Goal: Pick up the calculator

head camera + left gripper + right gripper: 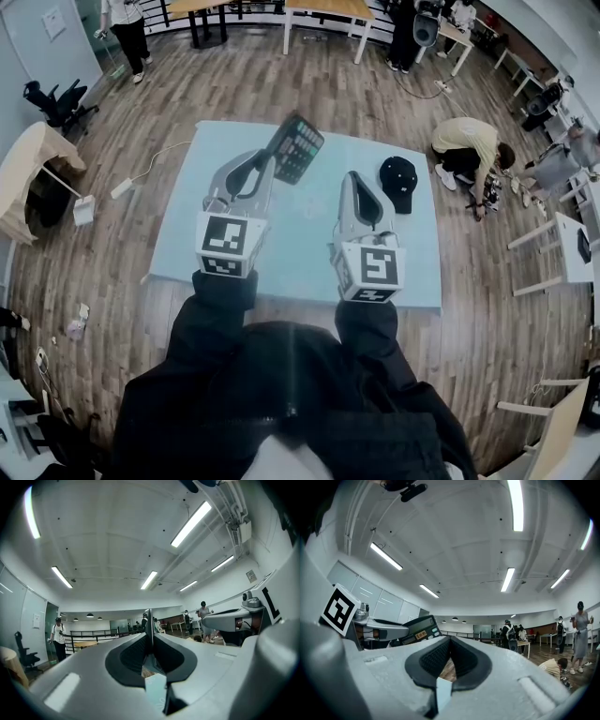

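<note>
In the head view, my left hand-held gripper [273,161] is clamped on one edge of the calculator [298,145], which is held tilted in the air above the blue bench [187,225]. Most of its body sticks out past the jaws, so I judge it could pivot or slip free. The left gripper view shows it edge-on, thinly pinched between the pads. In the right gripper view, my right hand-held gripper [450,641] is closed on nothing, near the calculator. A careless nudge from it could knock the calculator loose.

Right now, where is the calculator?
In the head view, the calculator is clamped in the left hand-held gripper over the blue table, left of the black cap.
</note>
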Available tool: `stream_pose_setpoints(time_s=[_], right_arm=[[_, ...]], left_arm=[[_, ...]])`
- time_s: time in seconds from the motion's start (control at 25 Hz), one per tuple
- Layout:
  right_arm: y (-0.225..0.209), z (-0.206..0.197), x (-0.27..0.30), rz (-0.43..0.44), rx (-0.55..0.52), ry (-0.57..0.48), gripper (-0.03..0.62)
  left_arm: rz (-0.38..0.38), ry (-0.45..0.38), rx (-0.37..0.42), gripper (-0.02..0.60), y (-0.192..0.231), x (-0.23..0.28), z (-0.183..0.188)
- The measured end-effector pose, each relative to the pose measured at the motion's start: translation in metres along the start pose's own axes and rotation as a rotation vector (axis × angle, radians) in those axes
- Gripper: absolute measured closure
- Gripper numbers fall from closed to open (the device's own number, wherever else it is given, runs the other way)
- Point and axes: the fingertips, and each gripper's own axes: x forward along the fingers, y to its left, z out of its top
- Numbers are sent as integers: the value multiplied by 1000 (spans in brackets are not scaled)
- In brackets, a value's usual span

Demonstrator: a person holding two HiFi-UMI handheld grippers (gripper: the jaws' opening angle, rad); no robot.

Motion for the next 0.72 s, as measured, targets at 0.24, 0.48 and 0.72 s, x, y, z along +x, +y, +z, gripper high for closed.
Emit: stream_pose_setpoints(time_s=[0.24, 0.48, 0.72], right_arm=[[3, -3, 4, 10, -9, 10, 594], [3, 0, 4, 12, -20, 8, 594], [4, 1, 3, 14, -19, 7, 594]], left_arm=[[-12, -15, -15, 534, -1, 5, -1], [-10, -24, -23, 534, -1, 4, 3], [-3, 0, -13, 534, -1, 1, -1]])
